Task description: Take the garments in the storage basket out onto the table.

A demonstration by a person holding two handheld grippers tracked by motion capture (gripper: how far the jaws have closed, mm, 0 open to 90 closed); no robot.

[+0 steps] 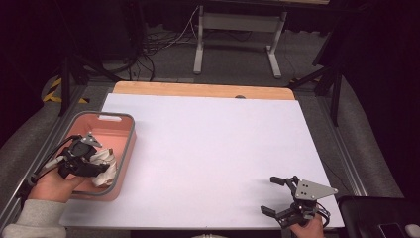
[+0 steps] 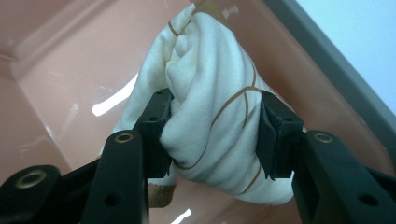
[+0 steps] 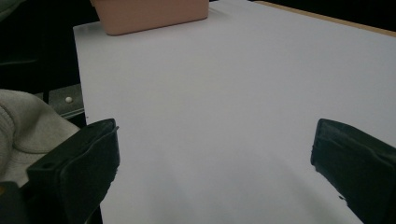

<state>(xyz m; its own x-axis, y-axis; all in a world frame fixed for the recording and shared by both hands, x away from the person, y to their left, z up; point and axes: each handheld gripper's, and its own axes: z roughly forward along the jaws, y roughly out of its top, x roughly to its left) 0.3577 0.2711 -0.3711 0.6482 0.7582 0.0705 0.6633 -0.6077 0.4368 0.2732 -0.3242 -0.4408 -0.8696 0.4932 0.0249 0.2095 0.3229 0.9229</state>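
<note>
The left gripper point(image 1: 101, 166) is inside the pink plastic basket with the grey rim point(image 1: 130, 144), which stands at the left edge of the white table point(image 1: 213, 148), and its black fingers point(image 2: 156, 121) are clamped on a bunched cream-white cloth with thin brown lines point(image 2: 212, 121). In the left gripper view the cloth is squeezed from both sides — one finger on each side of the bundle — and it bulges out above and below the pads, so the grip looks firm. The lower folds of the cloth hang close to the pink floor of the basket; I cannot tell if they touch it or are already free of it. The right gripper point(image 1: 277, 196) rests at the near right corner of the table, well apart from the basket, with its fingers wide apart and nothing between them; in the right gripper view there is bare white table in front of it and the basket far off at the top. I judge that the step in hand is the picking up of the cloth out of the basket — the grasp is made, the carrying is not yet done. The next move calls for a lift straight upward, high enough that the hanging folds pass over the grey rim without catching on it, and then a move toward the open middle of the table, where the free right gripper can help to take a corner.
</note>
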